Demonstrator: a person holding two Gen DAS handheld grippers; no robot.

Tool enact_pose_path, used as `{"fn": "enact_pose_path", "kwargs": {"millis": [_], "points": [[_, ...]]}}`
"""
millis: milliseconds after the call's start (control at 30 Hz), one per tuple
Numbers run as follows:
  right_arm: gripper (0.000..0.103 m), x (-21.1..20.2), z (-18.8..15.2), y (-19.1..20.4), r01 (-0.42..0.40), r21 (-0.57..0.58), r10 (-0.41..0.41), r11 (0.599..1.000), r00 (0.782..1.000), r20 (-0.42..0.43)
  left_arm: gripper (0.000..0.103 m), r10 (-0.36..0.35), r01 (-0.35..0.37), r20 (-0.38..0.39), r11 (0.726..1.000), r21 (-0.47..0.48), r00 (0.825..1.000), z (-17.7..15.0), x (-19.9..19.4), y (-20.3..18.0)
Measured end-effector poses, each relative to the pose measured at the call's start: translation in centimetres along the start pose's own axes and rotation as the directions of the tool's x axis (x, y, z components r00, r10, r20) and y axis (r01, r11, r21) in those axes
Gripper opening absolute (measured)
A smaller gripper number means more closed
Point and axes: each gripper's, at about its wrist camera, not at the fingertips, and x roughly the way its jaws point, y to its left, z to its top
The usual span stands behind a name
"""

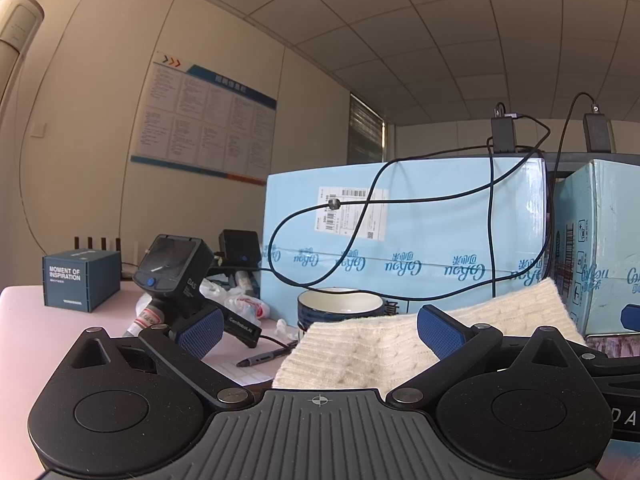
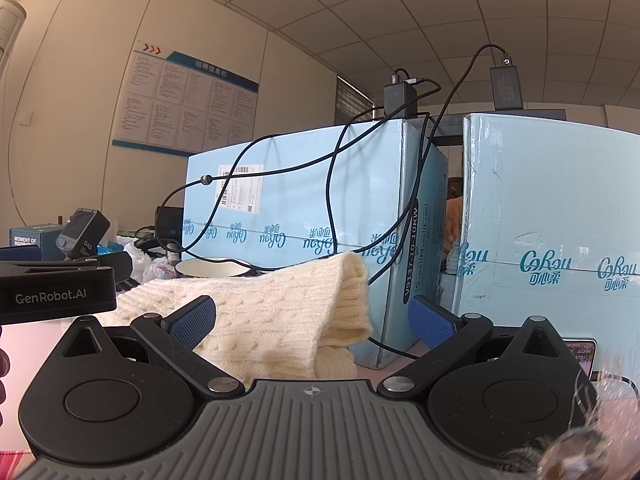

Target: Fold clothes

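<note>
Both grippers level, jaws wide, cream sweater (image 2: 280,312) between.

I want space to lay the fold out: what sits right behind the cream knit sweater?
Behind the cream knit sweater a white-lined bowl shows only its rim; its base and contents are hidden. Behind that stand light blue cartons draped with black cables.
</note>
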Motion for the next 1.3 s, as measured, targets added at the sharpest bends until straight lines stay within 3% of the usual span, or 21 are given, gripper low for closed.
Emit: {"fn": "enact_pose_path", "kwargs": {"millis": [1300], "points": [[0.103,-0.02,-0.05,-0.02,-0.001,0.002,0.001,1.0,1.0,-0.001,0.103,-0.018,0.018,0.003,1.0,0.002,1.0,-0.06,-0.14,-0.09]]}}
